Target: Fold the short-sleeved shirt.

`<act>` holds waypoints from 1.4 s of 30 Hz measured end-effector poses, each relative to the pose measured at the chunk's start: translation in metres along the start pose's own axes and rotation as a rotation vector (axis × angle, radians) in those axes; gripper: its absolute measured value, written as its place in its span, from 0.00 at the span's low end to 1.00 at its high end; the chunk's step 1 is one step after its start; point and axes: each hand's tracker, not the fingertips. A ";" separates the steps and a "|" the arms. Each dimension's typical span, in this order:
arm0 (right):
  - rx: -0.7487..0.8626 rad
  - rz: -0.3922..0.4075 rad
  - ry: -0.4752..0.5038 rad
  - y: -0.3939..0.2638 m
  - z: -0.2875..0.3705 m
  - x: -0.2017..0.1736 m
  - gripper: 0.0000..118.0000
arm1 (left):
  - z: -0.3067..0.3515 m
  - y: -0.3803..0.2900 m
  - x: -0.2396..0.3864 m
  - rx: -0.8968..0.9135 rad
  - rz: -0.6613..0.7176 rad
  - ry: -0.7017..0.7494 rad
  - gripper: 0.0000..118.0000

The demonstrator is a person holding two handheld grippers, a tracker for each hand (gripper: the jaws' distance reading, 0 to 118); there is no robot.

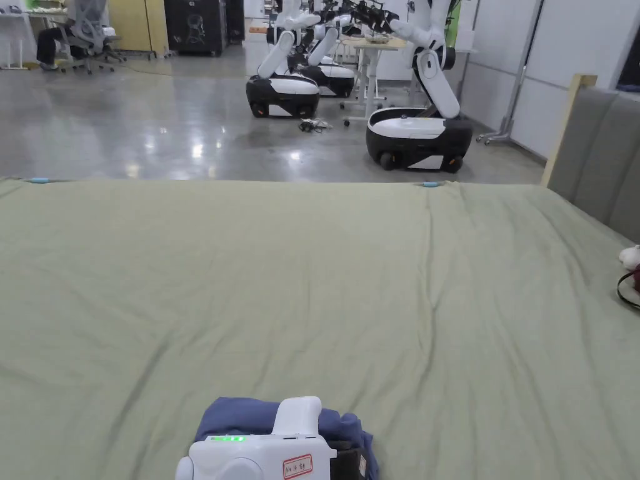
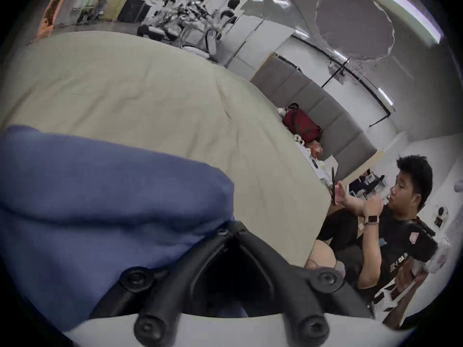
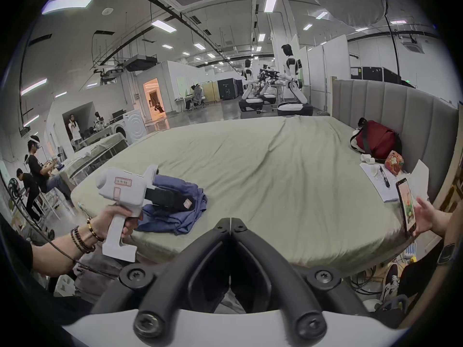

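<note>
Blue fabric: short-sleeved shirt (image 3: 175, 209), bunched in a soft heap, not spread flat, so no clear long axis to go by yet.
Spot: near edge of the bed, left of middle, sitting on the olive sheet (image 1: 350, 287).
Left gripper (image 3: 172, 199): lying right on top of the heap, nose pointing toward the bed's middle, so easily the nearer of the two; left hand (image 3: 117, 221) wrapped round its grip.
Left jaws: tips meet at a point in the left gripper view, snug against the cloth's edge; can't tell whether any fabric is actually pinched between them.
Right gripper (image 3: 229, 223): hanging off the near edge, jaws pressed together on nothing, shirt off to its left and a bit ahead.
Key relation: shirt under the left, well apart from the right, so probably a lift or shake-out from the left first, right crossing over for a second corner.
Stage: looks like the very start, nothing folded.
Further out: red bag (image 3: 375, 139) by the padded headboard (image 3: 400, 107), someone's phone (image 3: 406, 204) held up at the bed's right edge.
</note>
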 end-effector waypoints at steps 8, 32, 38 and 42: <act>0.020 0.019 0.188 0.021 -0.054 -0.041 0.02 | 0.120 0.027 0.037 0.163 -0.073 -0.061 0.00; -0.219 -0.215 0.389 -0.012 -0.264 -0.082 0.02 | 0.130 0.017 -0.182 0.053 0.319 -0.278 1.00; -0.224 -0.227 0.411 -0.013 -0.266 -0.077 0.02 | 0.091 0.017 -0.184 0.022 0.366 -0.444 0.93; -0.222 -0.222 0.406 -0.012 -0.266 -0.077 0.02 | 0.081 0.020 -0.168 0.020 0.250 -0.190 0.20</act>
